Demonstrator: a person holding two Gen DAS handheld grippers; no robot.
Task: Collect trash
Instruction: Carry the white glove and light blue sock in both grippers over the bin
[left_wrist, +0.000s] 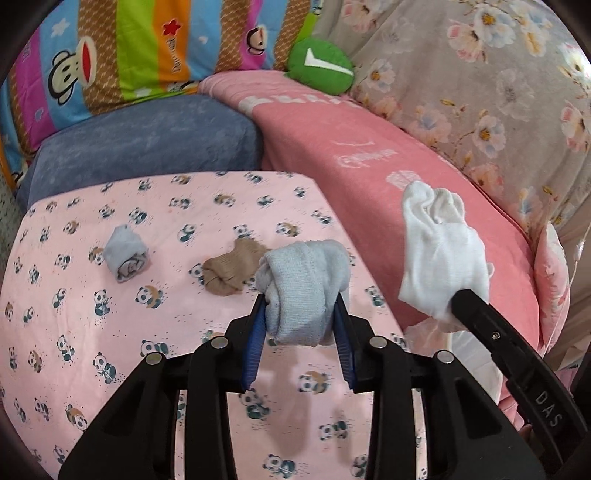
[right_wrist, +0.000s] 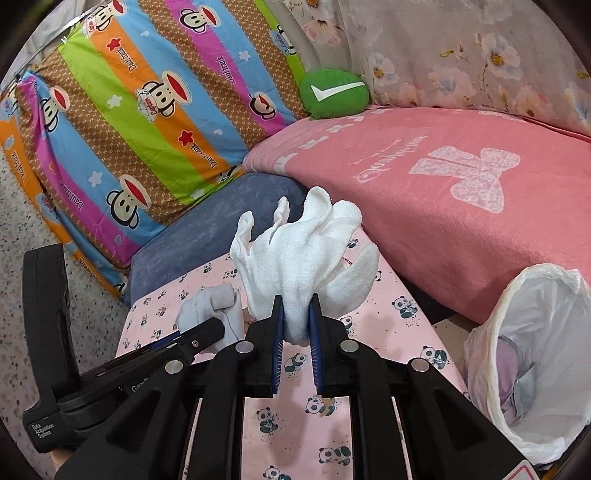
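Observation:
My left gripper (left_wrist: 301, 300) is shut on a rolled grey sock (left_wrist: 306, 280), held up off the pink panda-print cloth (left_wrist: 92, 332). A second grey sock roll (left_wrist: 127, 254) and a brown sock bundle (left_wrist: 231, 271) lie on that cloth behind it. My right gripper (right_wrist: 296, 300) is shut on a bunched white sock (right_wrist: 303, 258), also lifted above the cloth. In the left wrist view the white sock (left_wrist: 439, 251) hangs to the right. In the right wrist view the left gripper (right_wrist: 210, 328) shows at the lower left with its grey sock (right_wrist: 207, 302).
A bin lined with a white plastic bag (right_wrist: 491, 332) stands at the lower right of the panda cloth, with items inside. A pink blanket (left_wrist: 369, 166), a blue cushion (left_wrist: 147, 140), a striped monkey-print pillow (right_wrist: 147, 110) and a green cushion (left_wrist: 319, 66) surround the cloth.

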